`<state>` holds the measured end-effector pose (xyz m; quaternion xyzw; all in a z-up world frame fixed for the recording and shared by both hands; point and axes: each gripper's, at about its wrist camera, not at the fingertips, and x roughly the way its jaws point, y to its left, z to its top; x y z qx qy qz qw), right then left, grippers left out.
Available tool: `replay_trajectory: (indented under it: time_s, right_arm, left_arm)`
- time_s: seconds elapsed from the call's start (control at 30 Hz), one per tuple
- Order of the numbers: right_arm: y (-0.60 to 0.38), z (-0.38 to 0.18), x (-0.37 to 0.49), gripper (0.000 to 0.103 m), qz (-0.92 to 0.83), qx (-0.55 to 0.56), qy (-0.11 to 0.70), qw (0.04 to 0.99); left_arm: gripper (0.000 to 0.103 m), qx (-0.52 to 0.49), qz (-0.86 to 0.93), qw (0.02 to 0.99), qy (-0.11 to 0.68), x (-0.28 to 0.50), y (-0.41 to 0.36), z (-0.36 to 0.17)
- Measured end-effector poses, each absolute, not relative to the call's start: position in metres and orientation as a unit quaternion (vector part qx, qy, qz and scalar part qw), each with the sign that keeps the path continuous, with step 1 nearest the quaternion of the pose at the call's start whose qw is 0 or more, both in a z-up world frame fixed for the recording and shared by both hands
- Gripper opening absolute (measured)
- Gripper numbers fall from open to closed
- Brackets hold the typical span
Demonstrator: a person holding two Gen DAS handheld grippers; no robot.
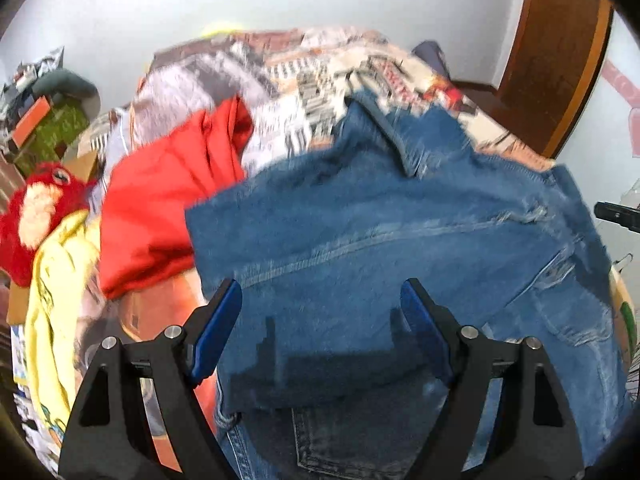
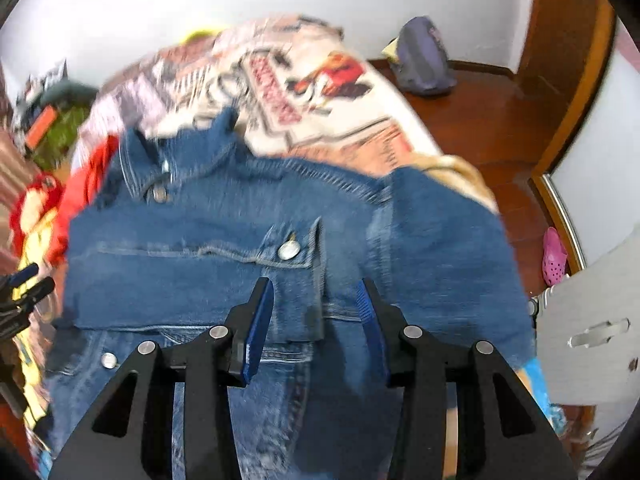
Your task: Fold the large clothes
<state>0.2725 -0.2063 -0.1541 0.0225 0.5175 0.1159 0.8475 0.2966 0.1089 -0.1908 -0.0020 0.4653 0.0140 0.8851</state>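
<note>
A blue denim jacket (image 1: 380, 232) lies spread on a bed with a printed cover (image 1: 300, 80). In the right wrist view the jacket (image 2: 200, 272) shows its collar, a flap pocket and a metal button. My left gripper (image 1: 320, 286) hangs open and wide over the jacket's lower part, with nothing between its blue pads. My right gripper (image 2: 316, 284) stands open with a narrower gap just above the fabric beside the pocket flap; its pads do not press on the cloth. The right gripper's tip (image 1: 618, 216) shows at the left view's right edge.
A red garment (image 1: 160, 200) and a yellow one (image 1: 56, 300) lie left of the jacket, with a red plush toy (image 1: 36, 208) beyond. On the wooden floor to the right are a purple bag (image 2: 424, 60) and a pink shoe (image 2: 554, 258). A wooden door (image 1: 560, 40) stands far right.
</note>
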Motion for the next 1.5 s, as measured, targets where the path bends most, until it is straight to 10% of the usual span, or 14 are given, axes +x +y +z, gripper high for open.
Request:
replay_trajectory:
  time_s: [0.2, 1.07, 1.3, 1.5]
  right_arm:
    - [-0.255, -0.134, 0.253, 0.054, 0.047, 0.038, 0.485, 0.872]
    - [-0.345, -0.246, 0.279, 0.054, -0.043, 0.269, 0.548, 0.791]
    - [-0.318, -0.216, 0.284, 0.016, -0.063, 0.150, 0.526, 0.835]
    - [-0.299, -0.155, 0.271, 0.010, -0.024, 0.137, 0.449, 0.882]
  left_arm:
    - [0.082, 0.005, -0.005, 0.910, 0.415, 0.301, 0.093, -0.156]
    - [0.082, 0.005, -0.038, 0.893, 0.448, 0.310, 0.058, -0.186]
    - [0.082, -0.005, -0.036, 0.895, 0.446, 0.305, 0.065, -0.185]
    - [0.082, -0.009, -0.035, 0.900, 0.434, 0.300, 0.074, -0.177]
